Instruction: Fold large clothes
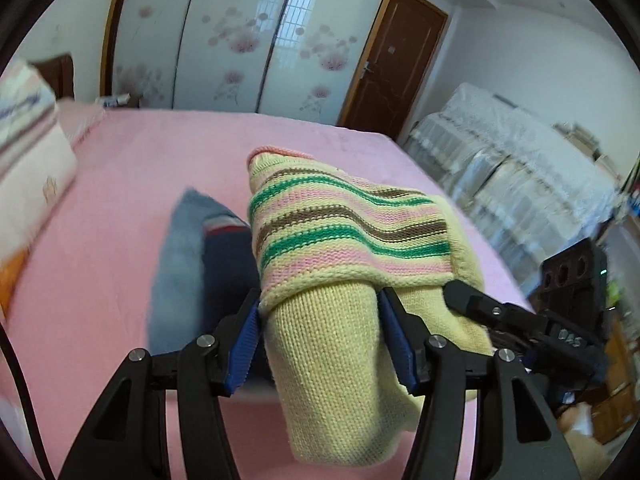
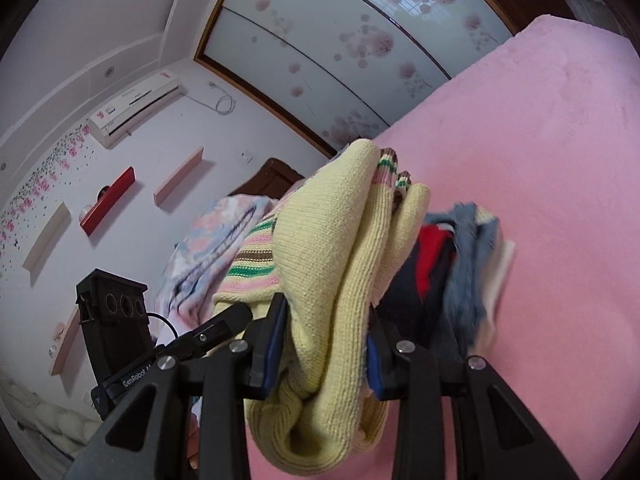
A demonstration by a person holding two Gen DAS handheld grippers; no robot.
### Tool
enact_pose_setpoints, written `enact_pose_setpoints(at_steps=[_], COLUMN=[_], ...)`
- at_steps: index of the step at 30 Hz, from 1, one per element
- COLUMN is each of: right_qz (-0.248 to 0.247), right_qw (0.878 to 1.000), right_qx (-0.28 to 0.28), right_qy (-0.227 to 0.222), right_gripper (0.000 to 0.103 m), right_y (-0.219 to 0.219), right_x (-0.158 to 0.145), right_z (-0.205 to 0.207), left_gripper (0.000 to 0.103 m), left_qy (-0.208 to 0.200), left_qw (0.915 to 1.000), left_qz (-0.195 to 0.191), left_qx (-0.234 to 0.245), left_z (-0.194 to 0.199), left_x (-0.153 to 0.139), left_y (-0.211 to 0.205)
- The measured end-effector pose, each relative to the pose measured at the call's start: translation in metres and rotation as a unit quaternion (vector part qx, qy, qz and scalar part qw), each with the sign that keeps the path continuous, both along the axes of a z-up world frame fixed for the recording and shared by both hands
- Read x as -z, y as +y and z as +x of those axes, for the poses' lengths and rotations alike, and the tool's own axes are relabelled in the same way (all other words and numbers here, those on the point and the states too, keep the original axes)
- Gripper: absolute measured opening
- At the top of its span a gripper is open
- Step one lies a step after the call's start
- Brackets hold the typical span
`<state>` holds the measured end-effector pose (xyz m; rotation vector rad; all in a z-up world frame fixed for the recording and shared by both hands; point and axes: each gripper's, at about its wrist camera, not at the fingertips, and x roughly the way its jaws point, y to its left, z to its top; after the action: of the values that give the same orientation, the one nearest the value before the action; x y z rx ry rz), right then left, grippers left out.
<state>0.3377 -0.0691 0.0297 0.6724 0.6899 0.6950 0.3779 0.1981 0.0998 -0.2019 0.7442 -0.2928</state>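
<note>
between gripper [image 1: 320, 304] pads, yellow sweater [image 1: 344, 240]

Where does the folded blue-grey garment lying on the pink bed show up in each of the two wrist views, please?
Left wrist view: the blue-grey garment lies left of centre, behind and left of the striped yellow sweater.
Right wrist view: it sits right of centre, behind and right of the sweater.
Shared landmark: the floral sliding wardrobe doors behind the pink bed.
</note>
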Motion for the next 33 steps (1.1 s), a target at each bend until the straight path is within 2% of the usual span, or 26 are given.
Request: enact_pose_setpoints(at_steps=[4, 7, 9, 11, 12, 13, 16, 19, 21, 27, 33], right_qz=[0.003, -0.002, -0.026, -0.057, -0.052, -0.048, -0.070, -0.110, -0.121, -0.136, -0.143], right_qw=[1.000, 0.999, 0.997, 0.993, 0.994, 0.994, 0.992, 0.990, 0.990, 0.989, 0.988], right_qx=[0.014, 0.023, 0.026, 0.038, 0.040, 0.039, 0.034, 0.023, 0.020, 0.005, -0.013], right_qy=[0.008, 0.035, 0.071, 0.093, 0.090, 0.091, 0.096, 0.088, 0.076, 0.063, 0.061], right_gripper=[0.034, 0.034, 0.036, 0.046, 0.049, 0.052, 0.058, 0.058, 0.058, 0.058, 0.058], right_y=[0.030, 0.048, 0.060, 0.065, 0.063, 0.060, 0.055, 0.055, 0.053, 0.047, 0.026], right_x=[0.021, 0.056, 0.089, 0.115, 0.119, 0.121, 0.112, 0.091, 0.074, 0.027, -0.013], right_z=[0.058, 0.095, 0.114, 0.120, 0.118, 0.117, 0.114, 0.106, 0.095, 0.041, -0.045], left_gripper=[0.056, 0.056, 0.059, 0.068, 0.075, 0.076, 0.078, 0.078, 0.078, 0.080, 0.081], left_qy=[0.012, 0.018, 0.045, 0.056, 0.051, 0.049, 0.053, 0.062, 0.066, 0.073, 0.070], left_qw=[0.9992, 0.9981, 0.9948, 0.9948, 0.9947, 0.9945, 0.9937, 0.9920, 0.9920, 0.9920, 0.9935], left_qz=[0.034, 0.047, 0.063, 0.029, 0.012, 0.004, 0.016, 0.040, 0.041, 0.048, 0.050], left_qx=[-0.018, -0.036, -0.067, -0.079, -0.089, -0.093, -0.098, -0.103, -0.099, -0.091, -0.074], left_z=[0.065, 0.092, 0.106, 0.111, 0.110, 0.108, 0.105, 0.089, 0.070, -0.009, -0.096], left_x=[0.026, 0.060, 0.089, 0.107, 0.108, 0.108, 0.102, 0.091, 0.083, 0.052, 0.015], left_y=[0.014, 0.029, 0.040, 0.049, 0.054, 0.056, 0.054, 0.044, 0.043, 0.022, -0.012])
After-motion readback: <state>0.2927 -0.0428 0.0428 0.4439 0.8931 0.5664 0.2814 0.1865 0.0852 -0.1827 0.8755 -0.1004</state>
